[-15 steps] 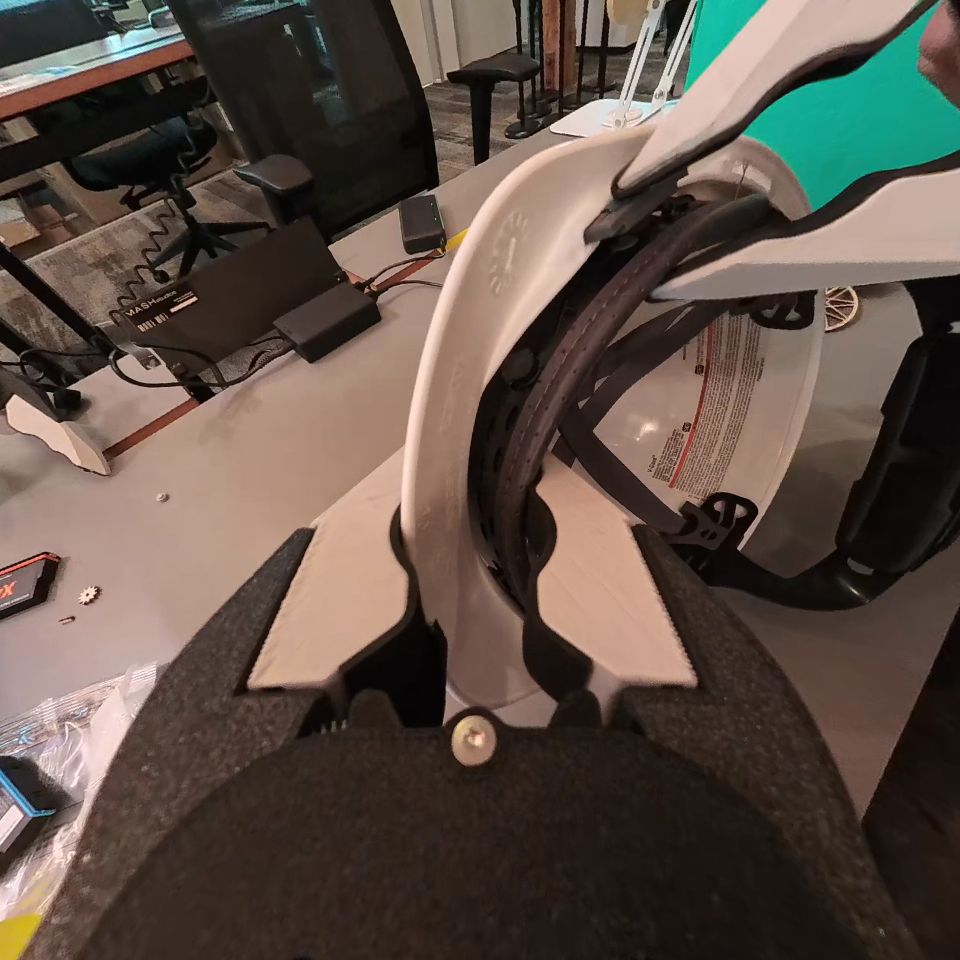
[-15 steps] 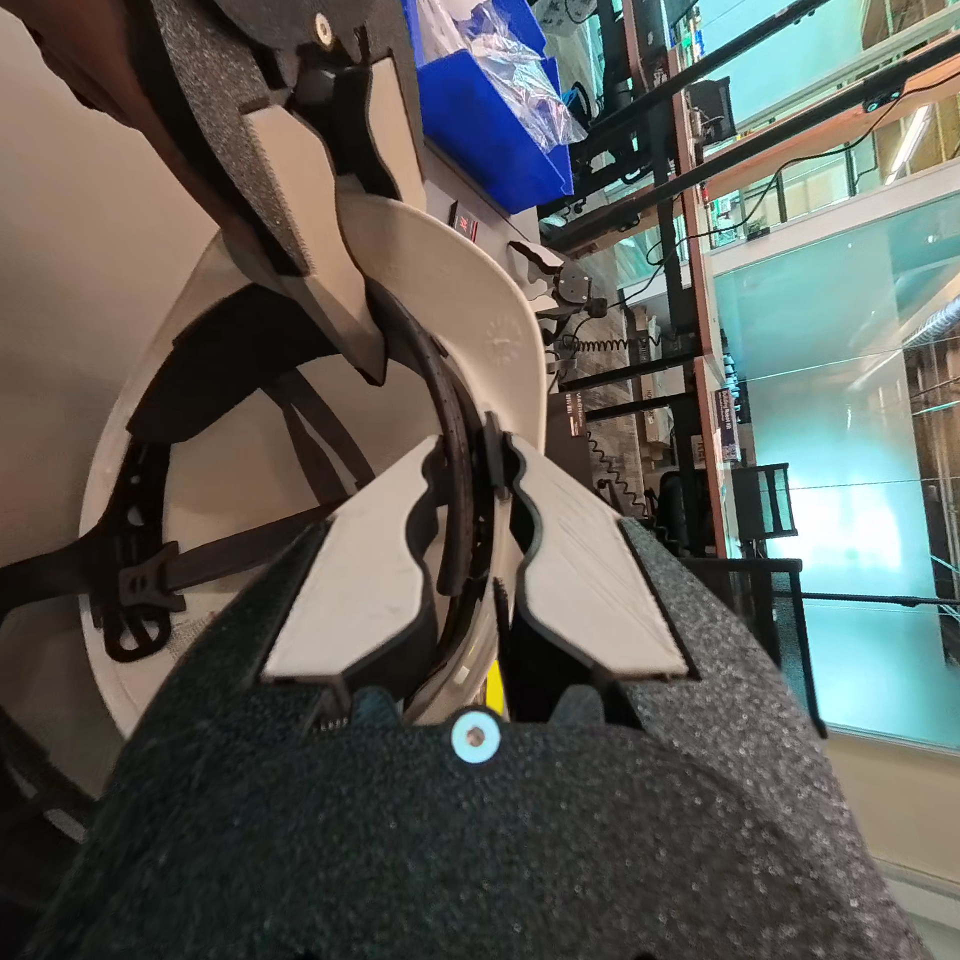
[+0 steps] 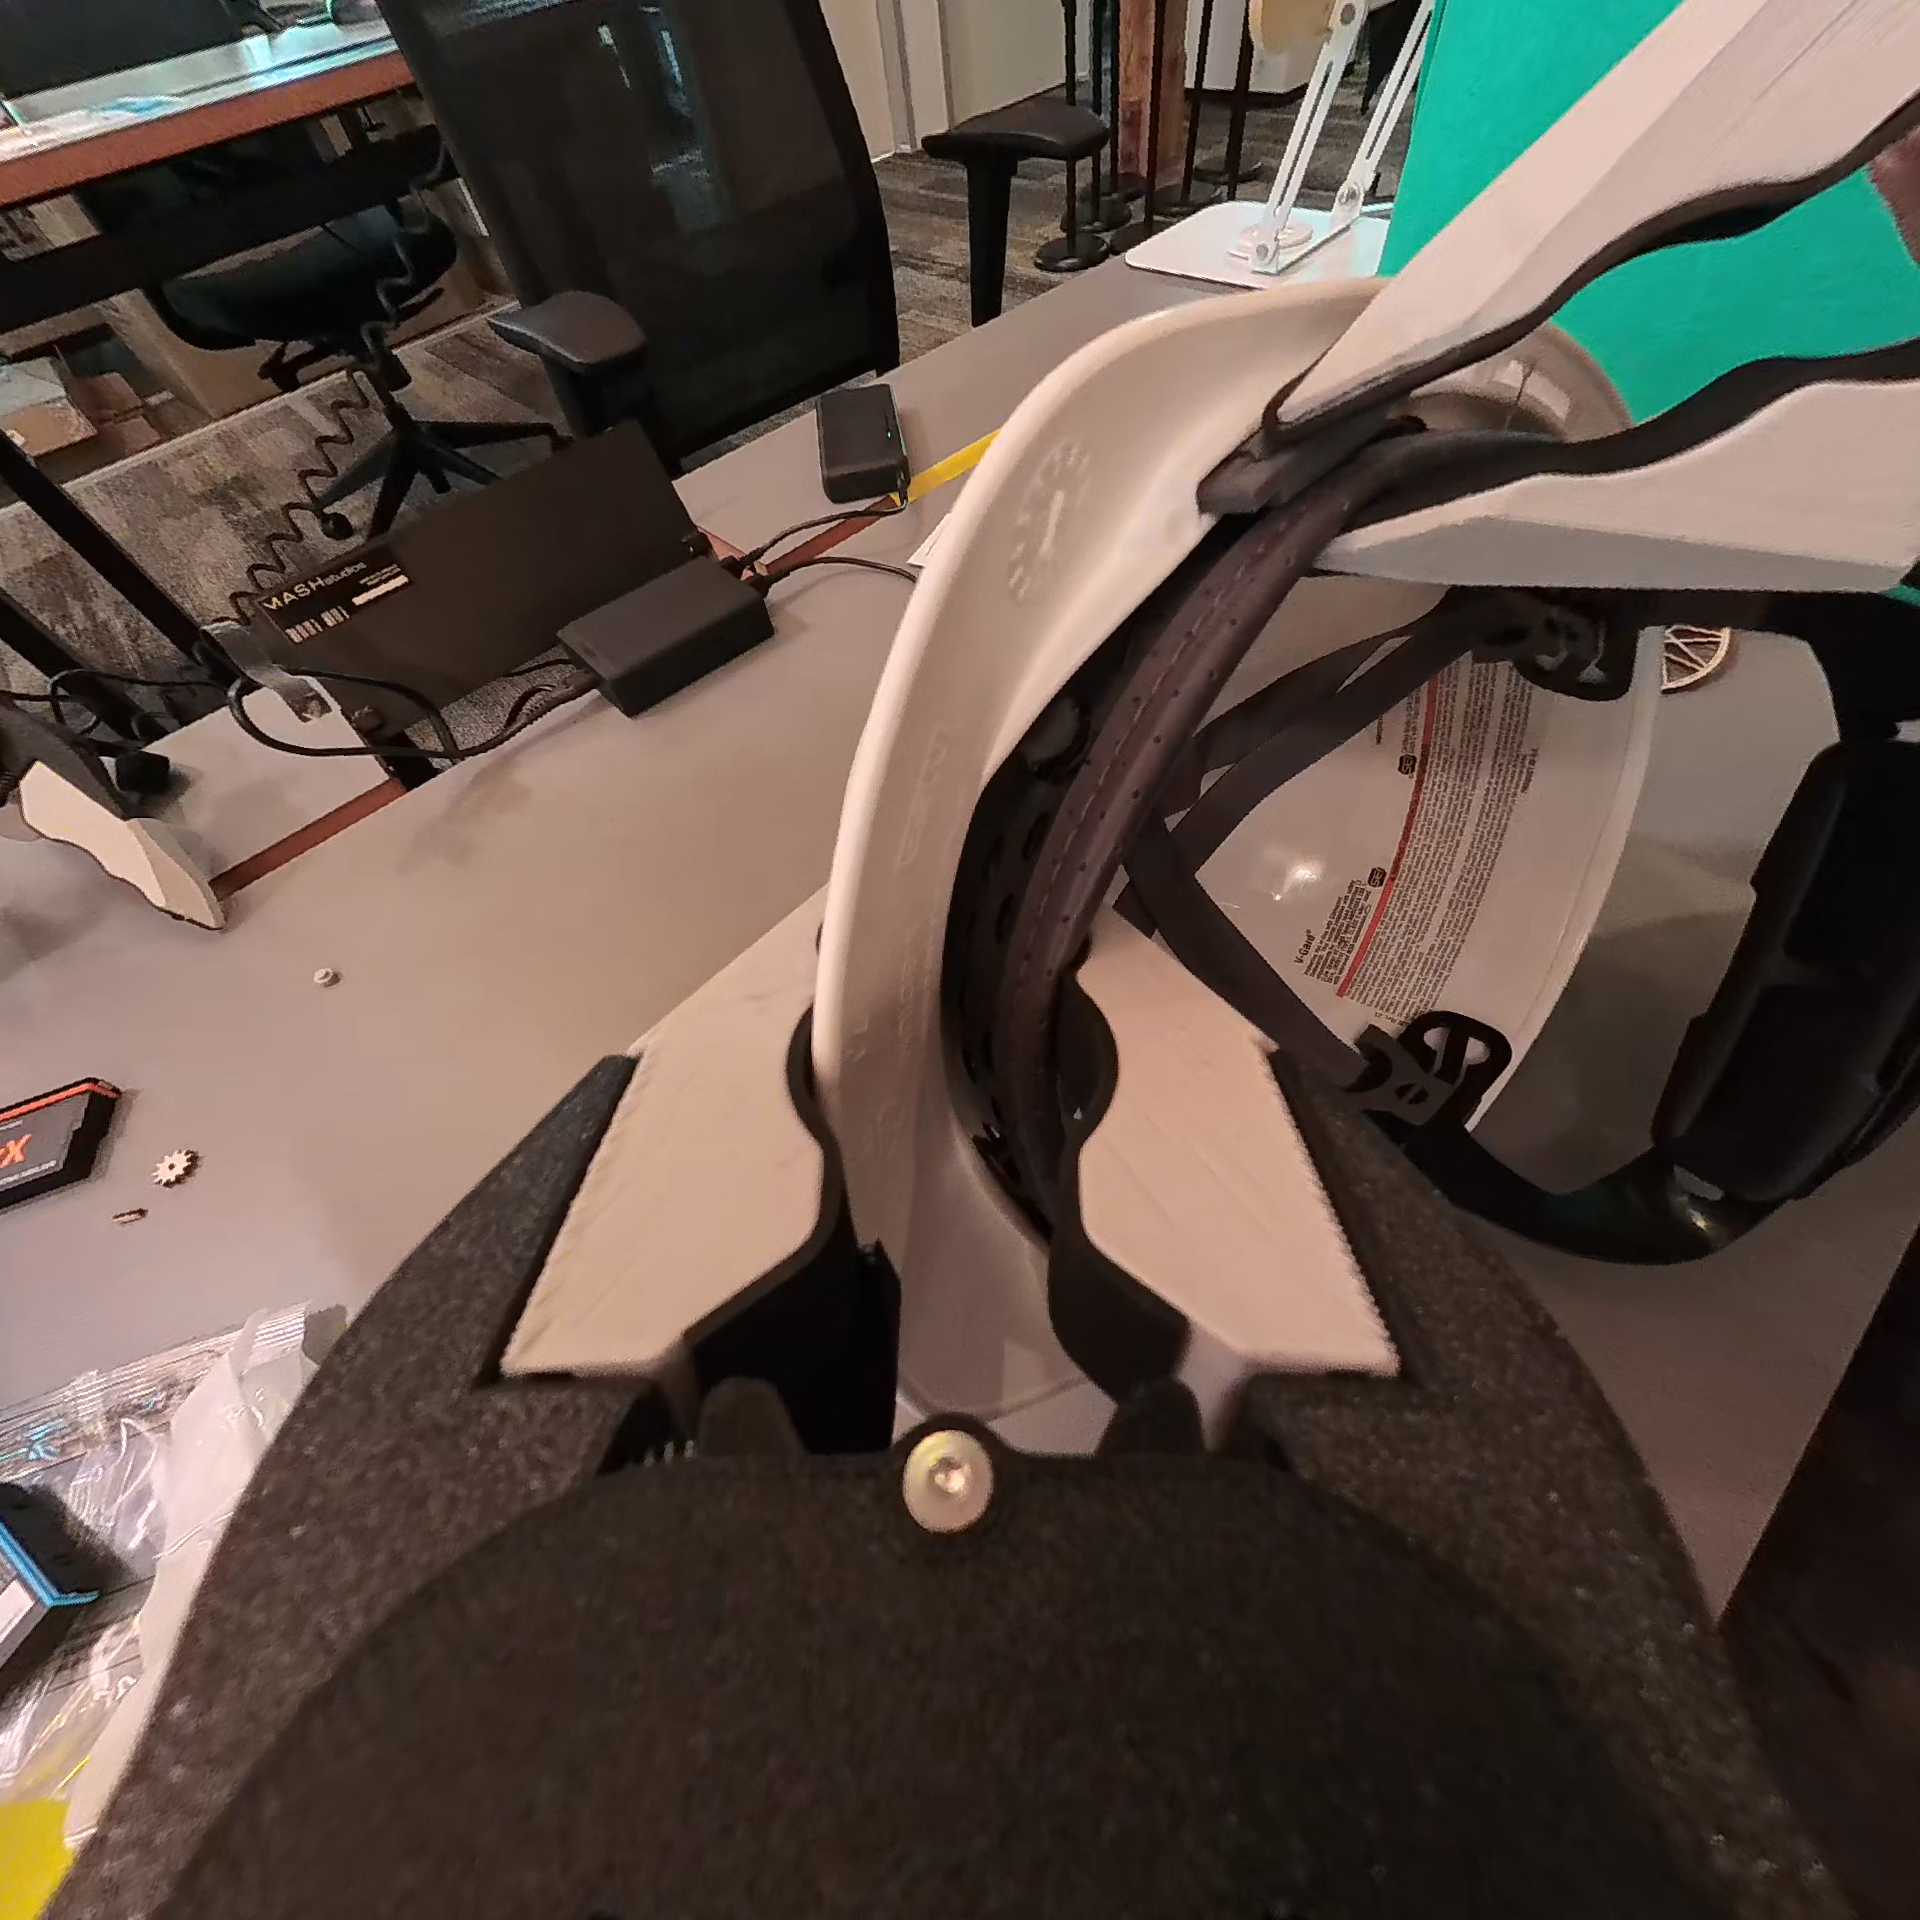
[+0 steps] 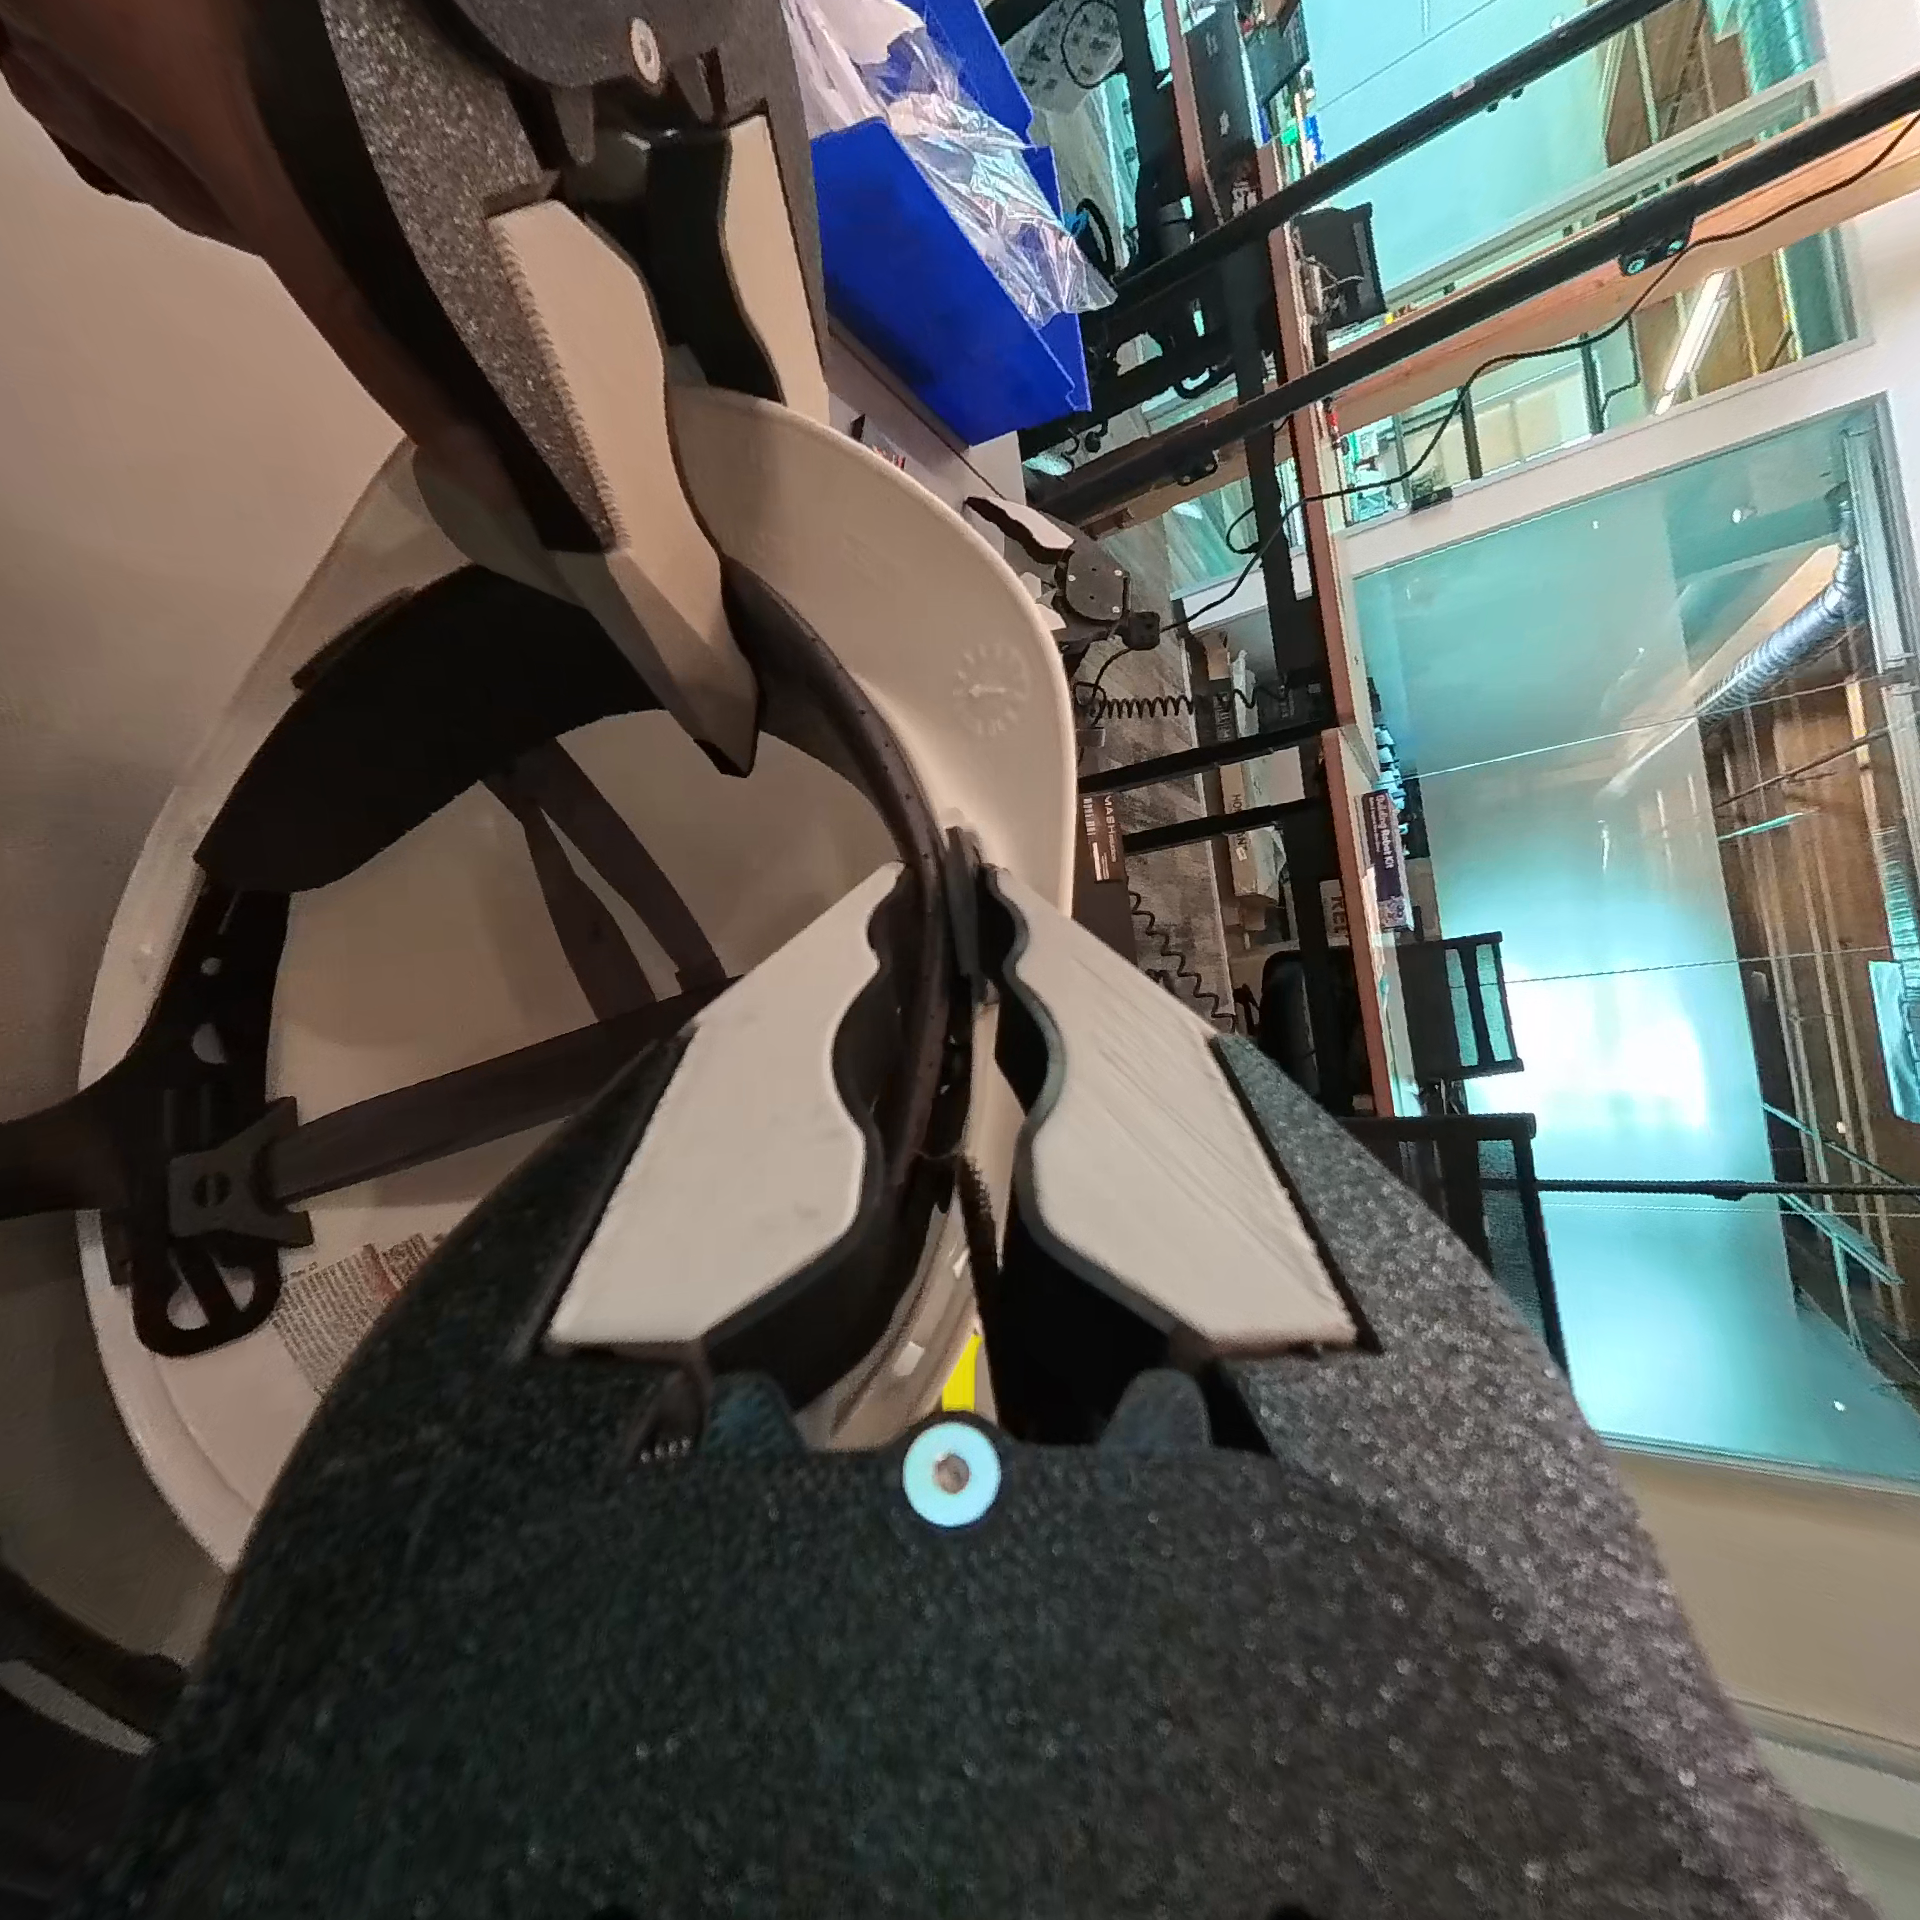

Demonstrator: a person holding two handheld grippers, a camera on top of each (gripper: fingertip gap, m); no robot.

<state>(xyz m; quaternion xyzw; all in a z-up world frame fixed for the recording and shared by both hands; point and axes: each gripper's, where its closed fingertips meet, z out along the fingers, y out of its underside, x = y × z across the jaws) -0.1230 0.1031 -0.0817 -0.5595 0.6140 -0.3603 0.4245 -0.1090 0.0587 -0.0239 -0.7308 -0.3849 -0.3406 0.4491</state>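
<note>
A white hard hat (image 3: 935, 727) is held on its side above the grey table (image 3: 520, 883), with its open inside toward both cameras. My left gripper (image 3: 945, 1018) is shut on the hat's brim and the black headband (image 3: 1101, 831) behind it. My right gripper (image 4: 951, 883) is shut on the same brim and headband (image 4: 904, 748), farther along the rim. Each gripper shows in the other's view: the right gripper (image 3: 1288, 478) at the top right, the left gripper (image 4: 743, 665) at the top. Black suspension straps (image 4: 436, 1132) cross the inside of the shell (image 4: 665, 873).
On the table lie a black power brick (image 3: 665, 644), a black box (image 3: 478, 603), a small black device (image 3: 862, 442), plastic bags (image 3: 125, 1455) and a tiny gear (image 3: 175, 1169). A black office chair (image 3: 675, 156) stands behind the table. A blue bin (image 4: 935, 239) sits past the hat. From the left gripper's tips to the tiny gear (image 3: 175, 1169) is close to 35 centimetres.
Both grippers keep their hold on the hat's rim. The hat and grippers have shifted only slightly in view.
</note>
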